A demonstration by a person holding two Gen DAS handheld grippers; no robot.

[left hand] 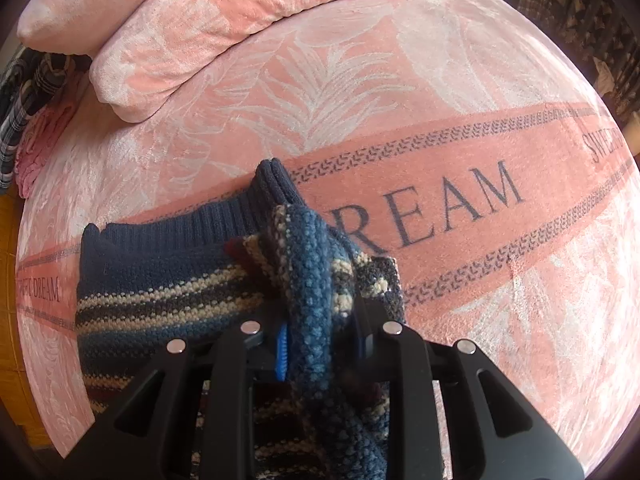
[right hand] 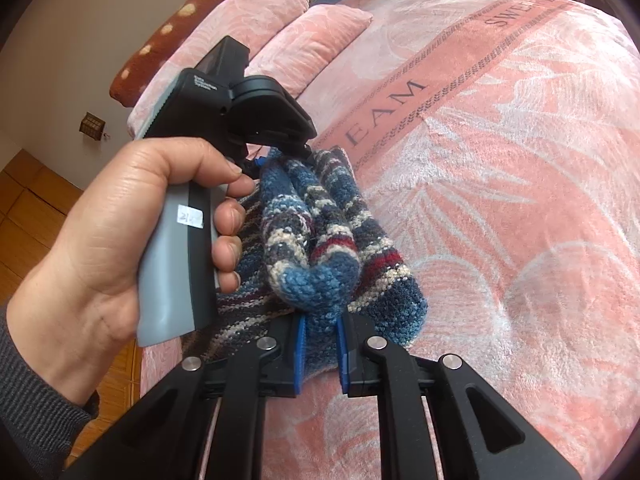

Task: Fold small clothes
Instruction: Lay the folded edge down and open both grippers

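A small striped knit sweater, blue, cream, navy and dark red with a navy ribbed collar, lies on the pink bed blanket. My left gripper is shut on a bunched fold of the sweater's edge, lifted above the flat part. In the right wrist view the same bunched fold runs between both tools. My right gripper is shut on its near end, blue pads pressing the knit. A hand holds the left tool at the fold's far end.
Two pink pillows lie at the head of the bed, with a brown spotted bolster behind them. Plaid clothes are piled off the bed's left edge. Wooden floor shows beside the bed. Dark furniture stands at the far right.
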